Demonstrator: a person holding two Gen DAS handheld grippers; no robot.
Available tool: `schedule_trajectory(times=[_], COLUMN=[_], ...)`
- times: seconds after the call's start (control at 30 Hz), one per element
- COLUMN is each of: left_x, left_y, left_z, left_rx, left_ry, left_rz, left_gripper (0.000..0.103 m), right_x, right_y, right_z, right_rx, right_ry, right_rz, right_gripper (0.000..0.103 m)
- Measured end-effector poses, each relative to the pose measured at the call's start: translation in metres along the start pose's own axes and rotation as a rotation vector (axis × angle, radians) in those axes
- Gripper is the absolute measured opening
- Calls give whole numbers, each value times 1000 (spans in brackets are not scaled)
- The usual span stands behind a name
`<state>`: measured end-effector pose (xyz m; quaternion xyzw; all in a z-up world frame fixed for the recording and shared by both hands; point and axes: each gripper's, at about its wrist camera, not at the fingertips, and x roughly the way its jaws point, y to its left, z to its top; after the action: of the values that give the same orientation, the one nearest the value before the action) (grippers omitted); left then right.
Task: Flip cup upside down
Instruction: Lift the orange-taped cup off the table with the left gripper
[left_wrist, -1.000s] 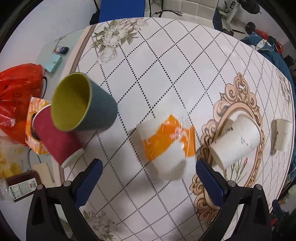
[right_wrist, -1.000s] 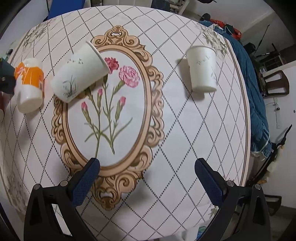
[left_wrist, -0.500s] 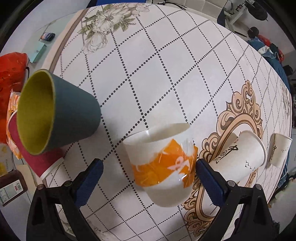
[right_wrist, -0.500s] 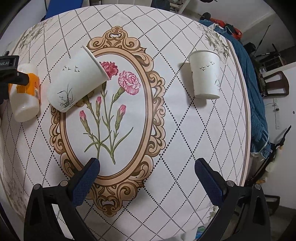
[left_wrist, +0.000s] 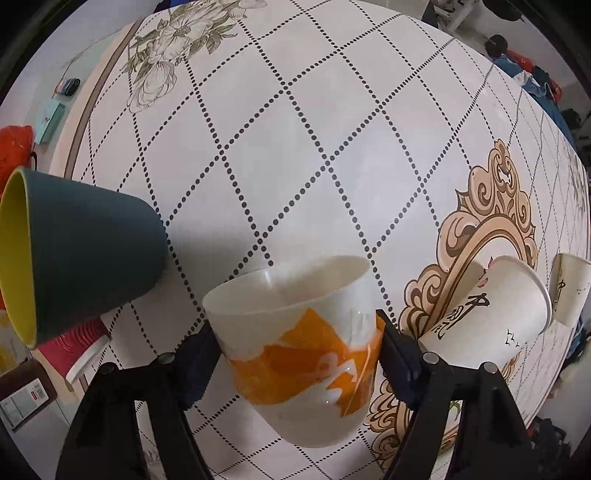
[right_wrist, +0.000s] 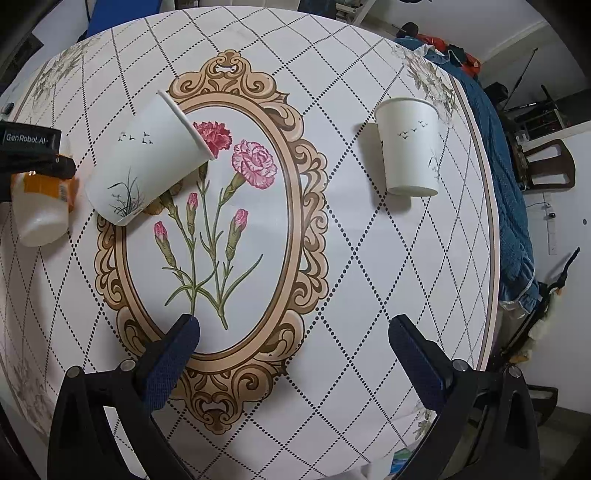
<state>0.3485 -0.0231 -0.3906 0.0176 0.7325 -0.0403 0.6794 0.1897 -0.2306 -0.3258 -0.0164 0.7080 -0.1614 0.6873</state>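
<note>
The left gripper (left_wrist: 297, 349) clamps the orange-banded cup (left_wrist: 299, 347), upright and empty, on the table (left_wrist: 295, 147). The right gripper (right_wrist: 293, 341) hangs spread wide. "GenRobot.AI" shows on the left gripper's body.

Bright even indoor light, soft shadows beside cups, sharp focus, strong fisheye bending and dark corner vignette.

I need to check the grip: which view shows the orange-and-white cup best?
The left wrist view: the orange-and-white cup fills the centre, rim up, with the left gripper and its pads on both sides. The right wrist view shows only its lower part at the far left edge, partly hidden by the gripper.
</note>
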Motion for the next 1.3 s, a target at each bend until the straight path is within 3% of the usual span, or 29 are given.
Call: schedule_trajectory(times=[0.23,0.47,0.73,0.83,1.0,1.3], left_x=[-10,-30,-52,-48,-22,15], left_y=[-16,-18,-28,-40,-59,-120], left_z=[-22,-61,-138,-164,-177,-209], left_rx=[68,85,96,111,125,173], left_ry=[-22,-23,26,41,70,101], left_rz=[30,0,-61,-54,-42,-36], left_gripper=[74,74,74,74,74,74], right_x=[9,10,7,9,17,36], right_y=[1,-6,-17,-18,-26,-55], right_z=[-3,-20,-52,-68,-95,-129], right_rx=[10,19,-1,-26,-34,-13], right_ry=[21,20,32,42,61,81], right_rz=[13,34,72,103,149,133], right_gripper=[103,103,103,103,103,103])
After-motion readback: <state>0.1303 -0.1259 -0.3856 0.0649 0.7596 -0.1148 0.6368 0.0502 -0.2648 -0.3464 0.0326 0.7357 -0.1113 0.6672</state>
